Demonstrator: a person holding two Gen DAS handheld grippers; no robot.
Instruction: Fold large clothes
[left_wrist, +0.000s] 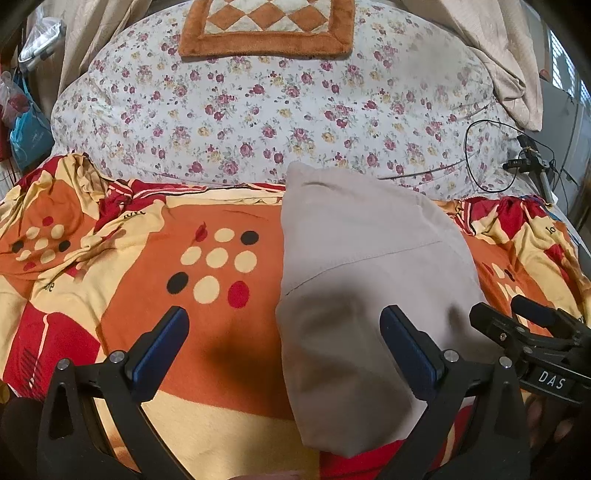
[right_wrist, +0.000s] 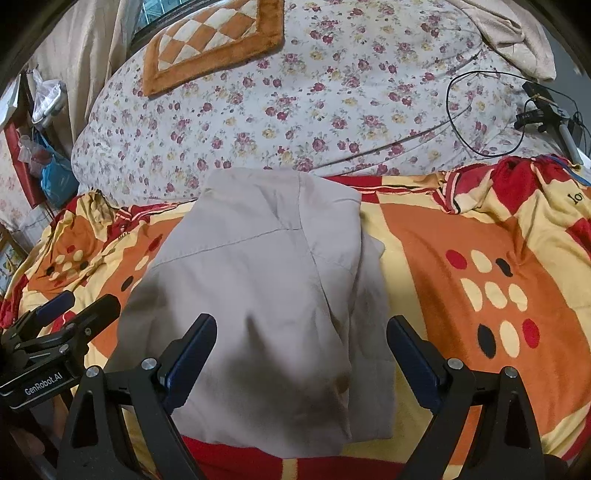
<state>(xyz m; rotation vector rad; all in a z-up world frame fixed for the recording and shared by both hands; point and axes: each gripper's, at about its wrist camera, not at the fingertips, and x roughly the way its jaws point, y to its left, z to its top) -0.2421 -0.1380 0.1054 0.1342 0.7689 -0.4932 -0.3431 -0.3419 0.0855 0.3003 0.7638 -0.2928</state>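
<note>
Nearest in the left wrist view: left gripper (left_wrist: 284, 341), jaws spread wide, blue pads w/ nothing between them, hanging over the bed. Its right finger sits above the near-left part of the beige garment (left_wrist: 373, 280); its left finger is over bare blanket. Whether the tips touch the fabric, can't tell.

Right wrist view, same story: right gripper (right_wrist: 301, 350) w/ fingers wide apart, holding nothing, centred over the near end of the beige garment (right_wrist: 266, 295). The left gripper (right_wrist: 62, 317) pokes in at the left edge here; the right gripper (left_wrist: 517, 317) shows at the right edge of the left view, so the two are side by side.

Garment itself: folded into a compact, roughly rectangular stack, layered edges visible along its right side, seam lines across the top. It lies flat on the orange-red-cream blanket (right_wrist: 461, 266) w/ dot pattern, near the front-middle of the bed.

Further back: floral quilt (left_wrist: 258, 110) bunched behind the blanket, a checkered orange cushion (left_wrist: 266, 26) on top of it. Far right, a black cable loop (left_wrist: 491, 158) by a small device on the quilt. Beige curtain fabric (right_wrist: 517, 33) at the far right corner; bags (left_wrist: 26, 125) hanging far left.
</note>
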